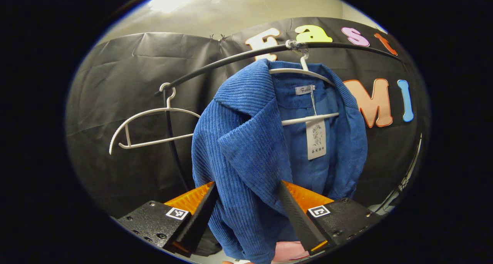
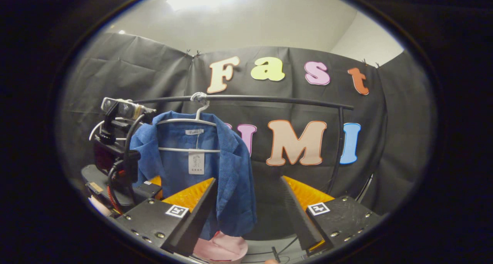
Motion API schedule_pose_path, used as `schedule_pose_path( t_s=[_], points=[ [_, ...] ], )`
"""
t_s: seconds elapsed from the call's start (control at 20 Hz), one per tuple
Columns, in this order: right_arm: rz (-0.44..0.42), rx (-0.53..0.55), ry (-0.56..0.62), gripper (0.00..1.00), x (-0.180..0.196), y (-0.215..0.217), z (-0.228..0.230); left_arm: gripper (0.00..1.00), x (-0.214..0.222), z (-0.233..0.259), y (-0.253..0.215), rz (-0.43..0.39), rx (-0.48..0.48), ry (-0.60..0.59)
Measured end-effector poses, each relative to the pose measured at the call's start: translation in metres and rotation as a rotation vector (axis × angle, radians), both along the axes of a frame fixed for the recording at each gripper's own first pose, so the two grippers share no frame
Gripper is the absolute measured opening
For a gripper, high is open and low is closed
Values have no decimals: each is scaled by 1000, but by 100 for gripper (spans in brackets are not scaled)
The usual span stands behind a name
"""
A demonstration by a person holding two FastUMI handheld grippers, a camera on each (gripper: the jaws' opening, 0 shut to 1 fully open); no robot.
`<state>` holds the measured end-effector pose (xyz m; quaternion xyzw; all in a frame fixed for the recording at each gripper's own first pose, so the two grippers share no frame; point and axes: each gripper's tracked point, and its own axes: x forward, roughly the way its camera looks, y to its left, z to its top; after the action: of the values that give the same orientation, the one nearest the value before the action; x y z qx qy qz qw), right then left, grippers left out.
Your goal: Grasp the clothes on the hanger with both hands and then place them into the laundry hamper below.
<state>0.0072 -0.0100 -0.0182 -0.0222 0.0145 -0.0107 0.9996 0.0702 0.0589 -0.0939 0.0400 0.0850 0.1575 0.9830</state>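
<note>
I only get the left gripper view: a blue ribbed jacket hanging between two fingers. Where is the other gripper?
Observer: The right gripper is farther back from the blue corduroy jacket, with its fingers wide apart and gripping nothing.
Operator: I see a pink patch at the bottom. What is it?
Observer: A pink rounded container, likely the laundry hamper, sits just below the jacket's hem.
Operator: Where does the rail end?
Observer: The black metal rail meets an upright black post well past the jacket.
</note>
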Motion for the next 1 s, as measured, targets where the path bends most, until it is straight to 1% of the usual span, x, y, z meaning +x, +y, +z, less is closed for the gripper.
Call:
schedule_pose_path(
  t_s=[0.05,0.2,0.25,0.3,0.35,0.45,0.5,0.55,0.65,0.7,0.75,0.8,0.85,0.9,0.95,1.0],
  points=[
    [5,4,-1,94,1,1,0,100,3,0,1,-2,0,-7],
    [23,23,-2,94,4,4,-3,80,6,1,5,16,20,-20],
    [27,29,-4,97,5,4,-3,73,7,1,6,20,28,-19],
    [33,35,-6,97,6,6,-4,68,6,0,7,21,36,-16],
    [40,41,-7,94,7,7,-5,58,6,0,8,21,45,-15],
    [56,41,-8,94,9,10,-7,43,7,-2,10,21,53,-12],
    [65,36,-5,97,9,11,-9,39,5,-2,13,27,54,-8],
    [72,30,-2,94,10,12,-10,34,5,-2,14,32,53,-7],
    [88,24,2,94,13,15,-12,17,5,-2,17,39,47,-7],
    [94,24,5,96,13,16,-13,14,6,-2,17,39,46,-7],
    [100,21,7,94,13,19,-14,10,6,-2,18,37,44,-6],
    [103,16,7,94,14,20,-14,5,6,-2,17,30,40,-5],
    [108,9,7,97,14,21,-14,4,5,-1,16,25,35,-2],
    [112,3,7,97,15,22,-14,2,5,0,15,13,30,-6],
    [115,-3,6,94,16,23,-15,2,5,0,14,1,26,-7],
    [118,-8,8,94,18,24,-16,0,3,2,14,-8,25,-10]
  ],
)
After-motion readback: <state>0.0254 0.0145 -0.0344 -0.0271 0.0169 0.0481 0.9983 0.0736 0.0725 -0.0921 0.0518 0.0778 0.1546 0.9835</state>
